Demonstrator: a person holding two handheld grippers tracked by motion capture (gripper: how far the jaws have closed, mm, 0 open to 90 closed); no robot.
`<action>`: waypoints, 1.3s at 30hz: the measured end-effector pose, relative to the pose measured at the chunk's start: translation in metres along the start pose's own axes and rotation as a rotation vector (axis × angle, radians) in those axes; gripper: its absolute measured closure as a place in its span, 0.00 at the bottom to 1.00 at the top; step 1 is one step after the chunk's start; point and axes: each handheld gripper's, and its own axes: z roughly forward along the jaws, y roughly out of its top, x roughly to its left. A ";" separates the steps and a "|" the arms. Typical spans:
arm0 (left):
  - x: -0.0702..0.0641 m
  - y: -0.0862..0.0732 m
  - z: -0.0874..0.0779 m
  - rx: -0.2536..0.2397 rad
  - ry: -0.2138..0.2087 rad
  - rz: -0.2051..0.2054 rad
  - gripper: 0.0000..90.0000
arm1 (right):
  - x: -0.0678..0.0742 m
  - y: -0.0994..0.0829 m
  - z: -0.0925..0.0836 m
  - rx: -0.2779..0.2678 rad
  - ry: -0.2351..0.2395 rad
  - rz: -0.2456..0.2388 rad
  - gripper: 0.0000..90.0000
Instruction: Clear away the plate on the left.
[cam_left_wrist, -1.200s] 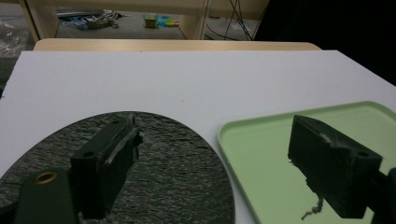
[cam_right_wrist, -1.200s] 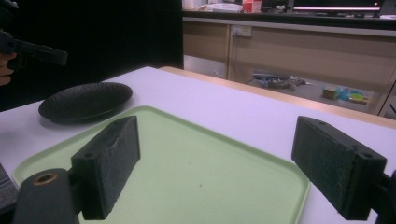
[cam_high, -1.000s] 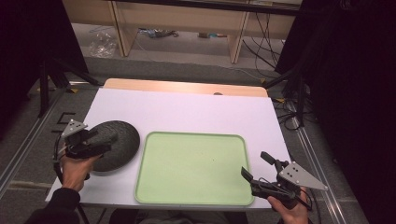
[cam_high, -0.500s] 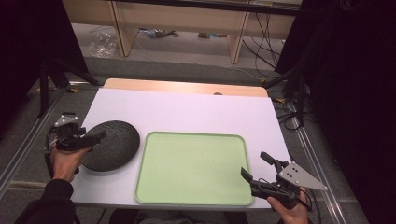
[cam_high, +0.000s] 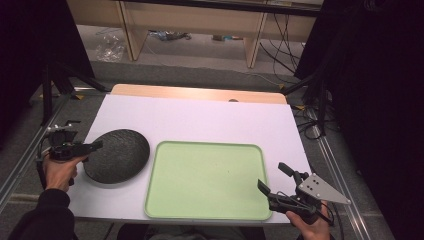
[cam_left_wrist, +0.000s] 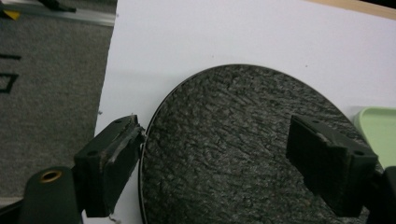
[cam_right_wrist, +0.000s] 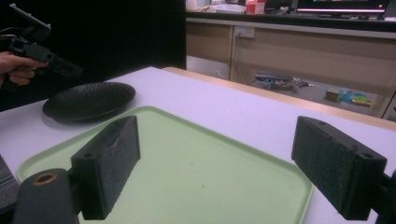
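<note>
At tabletop's left edge, left gripper (cam_high: 92, 146) hangs jaws apart over black textured plate (cam_high: 117, 155) beside green tray (cam_high: 210, 180); right gripper (cam_high: 275, 182) also spread, empty; shallow rim grab could slip.

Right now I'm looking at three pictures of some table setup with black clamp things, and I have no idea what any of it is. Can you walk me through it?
A person sits at a table covered by a white sheet and holds a hand-held two-jaw clamp in each hand. One picture looks down from above. The other two come from small cameras riding on each clamp, looking out between its own black jaws. On the sheet lie a black textured plate and an empty light green tray, side by side. The left gripper hangs open at the plate's edge, jaws spread over it. The right gripper is open too, at the tray's near right corner. Neither is holding anything.
</note>
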 end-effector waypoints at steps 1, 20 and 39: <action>0.004 -0.002 0.004 -0.008 -0.004 -0.032 0.20 | 0.000 0.000 0.000 0.005 -0.001 0.002 0.18; 0.040 -0.008 0.013 0.128 -0.063 -0.171 0.34 | 0.000 0.000 0.000 0.007 0.006 -0.005 0.18; 0.044 -0.012 0.026 0.222 -0.102 -0.242 0.69 | 0.002 0.000 0.001 -0.004 0.005 -0.009 0.18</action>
